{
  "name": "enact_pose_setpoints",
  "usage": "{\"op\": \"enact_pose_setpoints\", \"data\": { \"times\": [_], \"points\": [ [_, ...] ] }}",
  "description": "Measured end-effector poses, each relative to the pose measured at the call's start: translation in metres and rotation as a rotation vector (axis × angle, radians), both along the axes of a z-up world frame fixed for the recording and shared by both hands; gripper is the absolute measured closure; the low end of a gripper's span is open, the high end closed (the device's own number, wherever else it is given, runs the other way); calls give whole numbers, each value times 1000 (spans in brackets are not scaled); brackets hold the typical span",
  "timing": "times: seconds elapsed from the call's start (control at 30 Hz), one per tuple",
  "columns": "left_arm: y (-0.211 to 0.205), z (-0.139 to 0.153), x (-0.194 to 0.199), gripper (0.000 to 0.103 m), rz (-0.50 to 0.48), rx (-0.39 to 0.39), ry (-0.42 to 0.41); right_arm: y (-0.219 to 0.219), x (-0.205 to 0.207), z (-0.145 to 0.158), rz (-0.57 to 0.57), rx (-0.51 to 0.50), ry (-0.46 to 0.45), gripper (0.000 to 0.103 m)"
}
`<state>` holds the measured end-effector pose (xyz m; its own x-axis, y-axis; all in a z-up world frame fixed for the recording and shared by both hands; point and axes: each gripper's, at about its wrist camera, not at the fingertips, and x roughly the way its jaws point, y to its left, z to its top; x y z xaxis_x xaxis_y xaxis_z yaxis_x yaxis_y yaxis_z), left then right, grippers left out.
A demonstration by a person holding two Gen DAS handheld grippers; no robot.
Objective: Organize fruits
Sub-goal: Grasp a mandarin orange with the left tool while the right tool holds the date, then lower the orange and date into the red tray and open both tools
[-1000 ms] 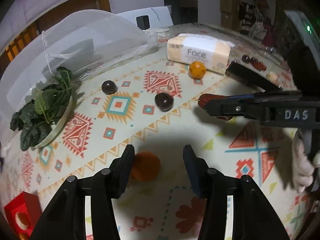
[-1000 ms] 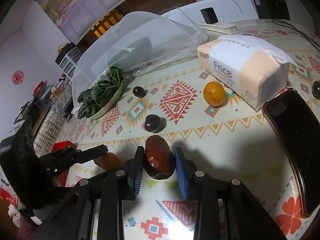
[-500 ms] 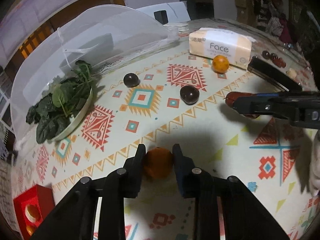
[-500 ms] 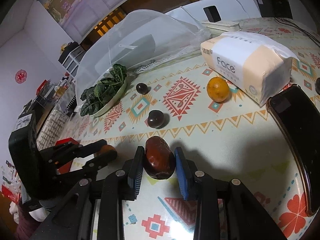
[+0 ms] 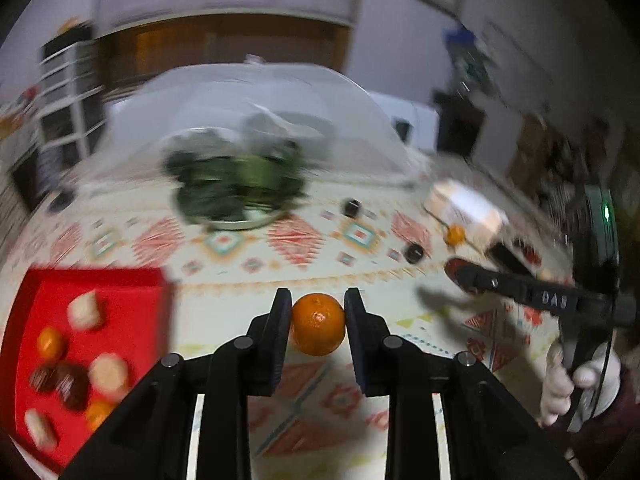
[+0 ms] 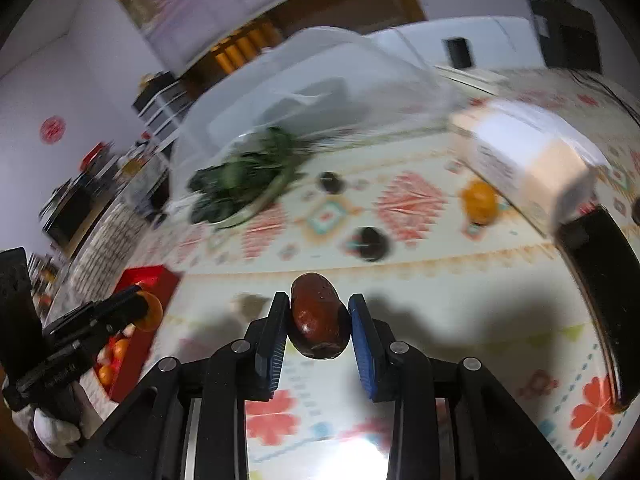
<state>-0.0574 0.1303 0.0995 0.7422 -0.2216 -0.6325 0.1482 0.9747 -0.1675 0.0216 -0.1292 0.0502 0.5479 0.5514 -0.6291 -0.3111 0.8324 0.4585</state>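
Observation:
My left gripper (image 5: 317, 312) is shut on an orange tangerine (image 5: 318, 325) and holds it above the patterned tablecloth; it also shows in the right wrist view (image 6: 138, 312) over the red tray. My right gripper (image 6: 318, 320) is shut on a brown-red date (image 6: 318, 322); it shows in the left wrist view (image 5: 460, 274) at the right. A red tray (image 5: 132, 312) at the left holds several fruits and pale pieces. A second tangerine (image 6: 479, 202) and two dark round fruits (image 6: 370, 242) (image 6: 331, 182) lie on the cloth.
A plate of leafy greens (image 6: 240, 180) sits under a clear dome cover (image 6: 312, 80) at the back. A tissue pack (image 6: 528, 152) lies at the right, a black phone (image 6: 604, 264) beside it. The view is motion-blurred.
My left gripper closed on the tangerine, lifted it and swung left, bringing the red tray into view. My right gripper still holds the date and has moved left with it.

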Motion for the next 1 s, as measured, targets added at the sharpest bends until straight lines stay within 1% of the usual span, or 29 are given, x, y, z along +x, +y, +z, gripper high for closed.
{"op": "enact_pose_setpoints", "data": {
  "times": [0.17, 0.27, 0.4, 0.5, 0.6, 0.73, 0.83, 0.9, 0.97, 1.0],
  "points": [
    [75, 8, -41, 77, 163, -104, -31, 57, -18, 18, 120, 9, -14, 70],
    [119, 5, -63, 77, 256, -136, -43, 101, -27, 22, 210, 32, 3, 70],
    [166, -5, -83, 77, 351, -173, -39, 163, -38, 20, 304, 25, 23, 70],
    [195, -14, -91, 77, 400, -210, -30, 204, -48, 20, 363, 9, 24, 70],
    [214, -22, -96, 77, 423, -233, -17, 245, -55, 17, 422, -12, 30, 70],
    [230, -34, -95, 77, 443, -257, 0, 281, -60, 5, 458, -46, 52, 70],
    [237, -38, -96, 76, 458, -272, -2, 298, -64, -7, 471, -79, 71, 70],
    [242, -38, -99, 71, 465, -292, -10, 304, -67, -12, 477, -107, 75, 70],
    [244, -36, -102, 56, 478, -289, -18, 309, -70, -15, 482, -131, 72, 70],
    [244, -34, -104, 54, 484, -279, -28, 311, -72, -17, 486, -142, 67, 70]
  ]
}}
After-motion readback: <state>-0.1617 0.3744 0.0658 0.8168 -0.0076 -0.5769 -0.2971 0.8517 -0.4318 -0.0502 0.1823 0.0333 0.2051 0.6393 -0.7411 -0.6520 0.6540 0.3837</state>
